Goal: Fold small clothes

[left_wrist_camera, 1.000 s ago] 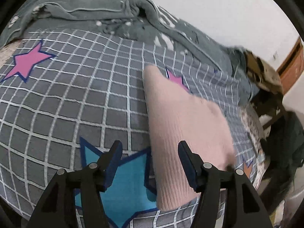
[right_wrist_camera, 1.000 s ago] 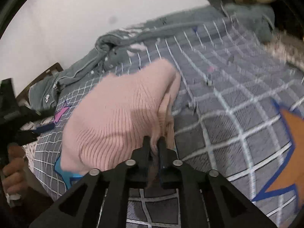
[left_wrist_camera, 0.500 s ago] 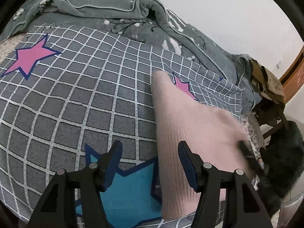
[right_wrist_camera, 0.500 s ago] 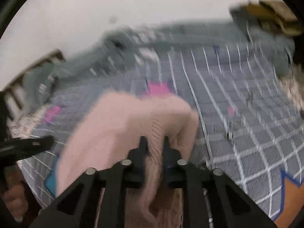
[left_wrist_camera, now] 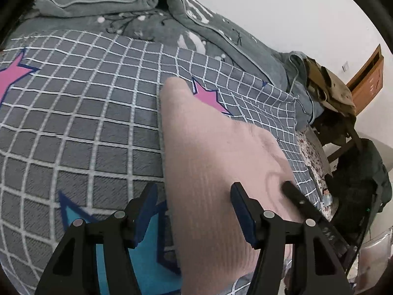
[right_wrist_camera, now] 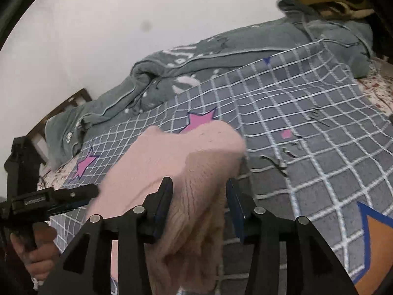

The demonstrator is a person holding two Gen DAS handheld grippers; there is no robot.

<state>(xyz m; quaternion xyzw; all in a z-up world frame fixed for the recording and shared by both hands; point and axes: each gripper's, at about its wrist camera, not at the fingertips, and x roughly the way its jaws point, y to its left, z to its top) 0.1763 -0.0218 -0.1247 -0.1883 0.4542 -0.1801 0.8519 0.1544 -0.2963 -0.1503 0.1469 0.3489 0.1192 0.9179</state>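
Although the pale pink ribbed knit garment point(left_wrist_camera: 211, 179) lies folded into a long strip on the bed, I judge the fold is not safe yet: my right gripper point(right_wrist_camera: 199, 196) has its jaws apart around the raised right-hand edge of the knit, which bunches up between them. If I pull that gripper away while a fingertip snags the loose ribbing, the top layer could drag open, and the soft knit would slump out of shape. My left gripper point(left_wrist_camera: 194, 201) hovers over the near end of the strip with its jaws wide apart, gripping nothing, so nothing pins the cloth if it slides.

The garment looks thick, soft and finely ribbed, smooth along its left side and lumpy with a crease toward the right. It rests on a grey bedcover with a white grid and coloured stars point(left_wrist_camera: 86, 127), covering part of a blue star and part of a pink one. Beyond it a rumpled grey-green blanket with white markings point(left_wrist_camera: 172, 17) is heaped along the white wall point(left_wrist_camera: 282, 7). A dark chair piled with clothes point(left_wrist_camera: 329, 88) stands past the bed's far corner.
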